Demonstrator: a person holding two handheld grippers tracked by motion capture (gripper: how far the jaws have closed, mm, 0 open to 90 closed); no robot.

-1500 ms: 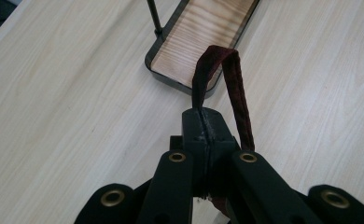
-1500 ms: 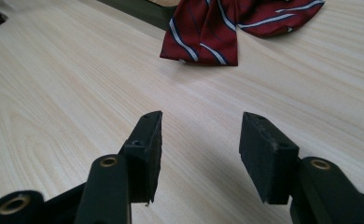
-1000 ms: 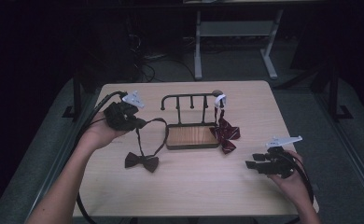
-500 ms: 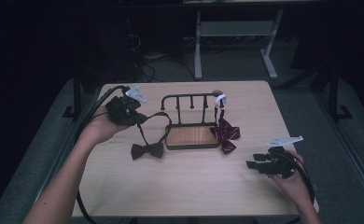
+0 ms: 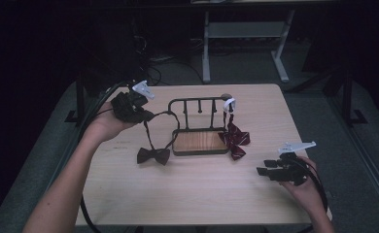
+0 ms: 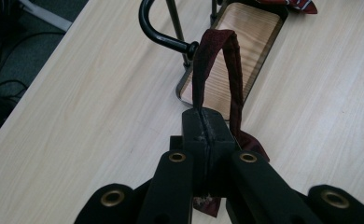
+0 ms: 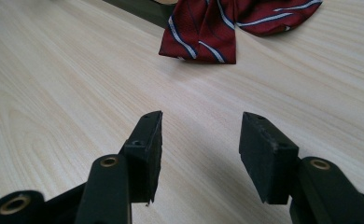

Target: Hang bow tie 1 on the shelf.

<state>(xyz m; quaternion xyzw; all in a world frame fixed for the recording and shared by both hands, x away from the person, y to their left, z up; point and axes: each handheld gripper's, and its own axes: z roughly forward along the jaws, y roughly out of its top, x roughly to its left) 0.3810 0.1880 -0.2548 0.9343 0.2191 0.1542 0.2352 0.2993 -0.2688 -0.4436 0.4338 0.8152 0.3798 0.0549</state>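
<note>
Fingers of my left gripper [image 6: 207, 140] pinch the dark bow tie's strap [image 6: 215, 60] near the rack's hook [image 6: 164, 35], my right gripper [image 7: 199, 154] gaping idle over the surface [image 5: 192, 194]; the thin strap could slip free or miss the hook.

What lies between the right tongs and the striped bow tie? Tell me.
Bare wooden tabletop. In the right gripper view, nothing lies between the open right tongs and the striped bow tie.
</note>
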